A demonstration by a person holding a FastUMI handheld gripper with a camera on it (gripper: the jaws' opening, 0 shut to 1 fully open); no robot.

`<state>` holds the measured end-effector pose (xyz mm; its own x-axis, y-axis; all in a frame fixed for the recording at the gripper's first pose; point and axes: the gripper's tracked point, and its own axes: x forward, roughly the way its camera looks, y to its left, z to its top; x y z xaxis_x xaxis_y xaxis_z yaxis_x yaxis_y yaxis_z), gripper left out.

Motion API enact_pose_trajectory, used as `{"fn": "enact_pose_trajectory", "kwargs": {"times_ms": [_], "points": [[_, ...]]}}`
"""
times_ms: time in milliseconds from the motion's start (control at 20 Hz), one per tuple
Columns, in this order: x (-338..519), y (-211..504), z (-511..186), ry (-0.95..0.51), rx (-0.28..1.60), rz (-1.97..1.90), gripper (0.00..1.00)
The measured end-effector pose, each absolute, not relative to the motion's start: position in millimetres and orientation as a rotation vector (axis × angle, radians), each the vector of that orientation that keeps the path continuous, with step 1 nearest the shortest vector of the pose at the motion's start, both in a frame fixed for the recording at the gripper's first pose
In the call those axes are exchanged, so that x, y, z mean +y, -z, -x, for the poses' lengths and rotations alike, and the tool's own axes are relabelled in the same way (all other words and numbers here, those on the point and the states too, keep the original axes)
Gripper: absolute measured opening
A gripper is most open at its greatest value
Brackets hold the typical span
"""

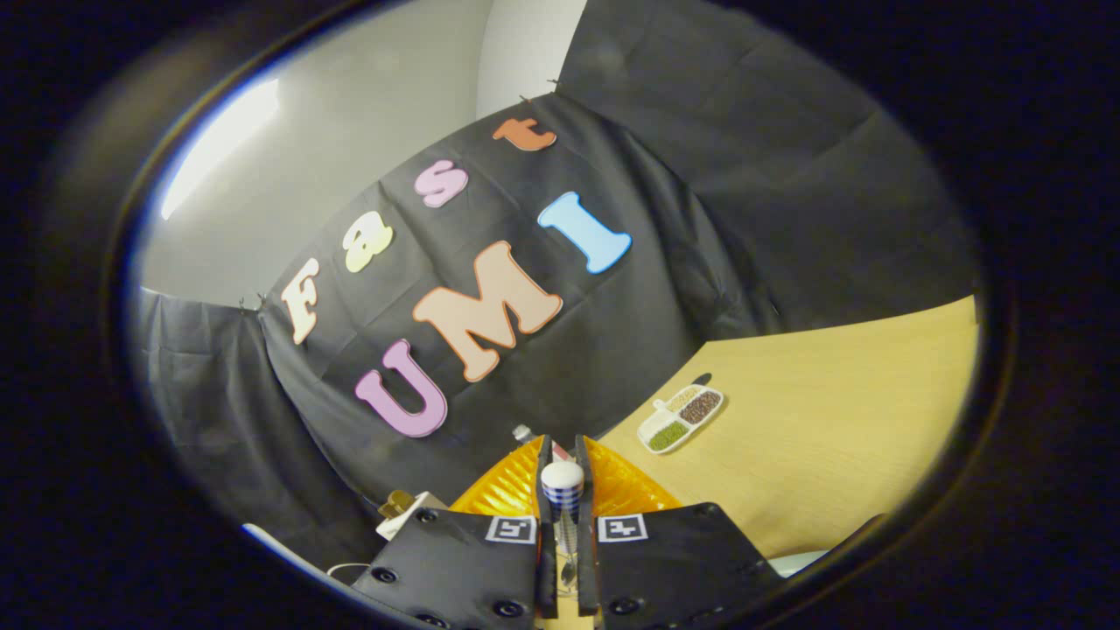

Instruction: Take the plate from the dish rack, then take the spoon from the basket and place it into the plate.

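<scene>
Gripper view has the spoon [562, 486] pinched between my closed gripper [564, 455], low centre of frame, above the orange basket [516, 490]. I judge the spoon lifted; still left is setting it in the plate, whose whereabouts I cannot tell, while a sectioned dish [681, 418] sits right on the wooden table [831, 420].

You are getting a strong fisheye bend here: the wooden table [840, 420] is curving upward and the booth's cloth wall [612, 350] is bowing around the middle. A bright streak of light [219, 144] is blowing out on the pale wall behind the cloth, high up beyond the fingers. The table is lying evenly lit with soft shadows. The gripper [563, 455], closed on the spoon [562, 488], is sitting dim, and the rim is smearing soft.
</scene>
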<state>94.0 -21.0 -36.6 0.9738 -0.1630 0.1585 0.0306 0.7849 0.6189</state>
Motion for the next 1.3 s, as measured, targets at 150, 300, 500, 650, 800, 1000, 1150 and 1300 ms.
{"fn": "enact_pose_trajectory", "kwargs": {"times_ms": [150,300,500,650,800,1000,1150,1300], "points": [[-32,17,-68,0.083,-0.254,-0.688,0.11],[-41,33,-44,0.065,-0.221,-0.711,0.11],[-35,85,-23,-0.020,-0.088,-0.842,0.11],[-47,124,-20,-0.014,-0.057,-0.904,0.11],[-53,152,-18,0.008,-0.036,-0.950,0.12],[-52,162,-10,0.005,-0.023,-0.970,0.11],[-54,172,-7,0.029,0.003,-0.952,0.11],[-62,179,-5,0.084,0.029,-0.931,0.12]]}}
